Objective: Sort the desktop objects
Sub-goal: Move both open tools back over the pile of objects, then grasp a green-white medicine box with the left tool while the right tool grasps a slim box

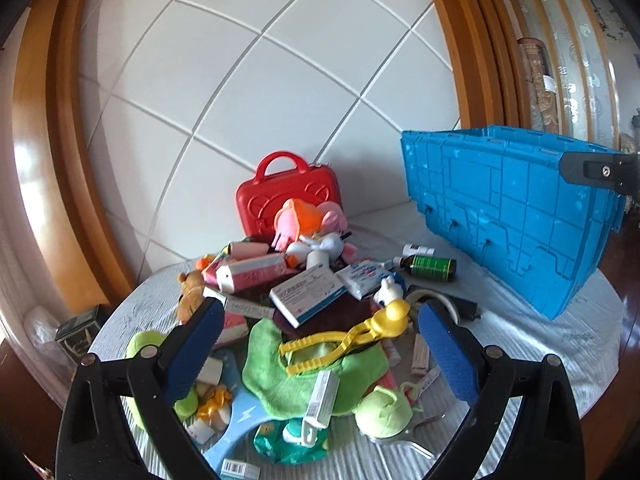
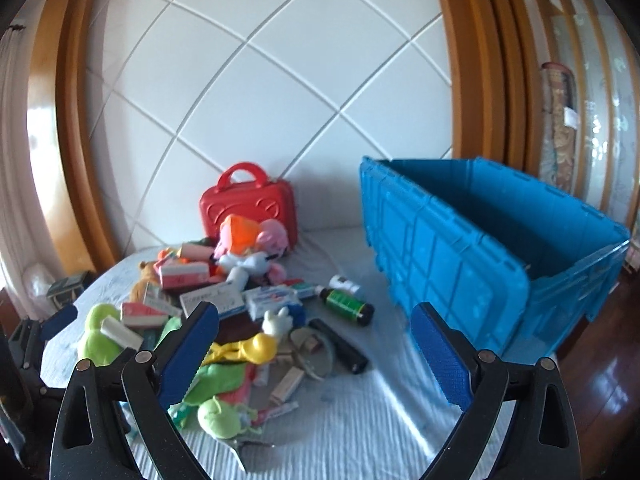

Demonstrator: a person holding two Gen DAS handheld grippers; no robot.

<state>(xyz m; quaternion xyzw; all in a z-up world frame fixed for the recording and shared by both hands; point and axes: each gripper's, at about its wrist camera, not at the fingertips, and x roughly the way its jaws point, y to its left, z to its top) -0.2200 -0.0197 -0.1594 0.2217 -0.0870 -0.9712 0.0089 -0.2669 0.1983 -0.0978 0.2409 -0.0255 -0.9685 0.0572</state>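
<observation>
A heap of toys and medicine boxes lies on a white-clothed table (image 1: pixel 532 332). It holds a white and blue medicine box (image 1: pixel 308 294), a yellow plastic clamp toy (image 1: pixel 360 332), a green cloth (image 1: pixel 280 376), a dark green bottle (image 1: pixel 430 267) and a pink plush (image 1: pixel 312 220). A red toy case (image 1: pixel 288 194) stands behind the heap. My left gripper (image 1: pixel 320 348) is open and empty, above the near part of the heap. My right gripper (image 2: pixel 316 354) is open and empty, above the table to the right of the heap. The bottle (image 2: pixel 348 304) and the red case (image 2: pixel 248 204) also show there.
A large open blue crate (image 2: pixel 460 256) stands on the table's right side; in the left wrist view (image 1: pixel 508 216) it shows side-on. A white tiled wall in a wooden frame is behind. A small dark box (image 1: pixel 78 330) sits off the table's left edge. Wooden floor lies at right.
</observation>
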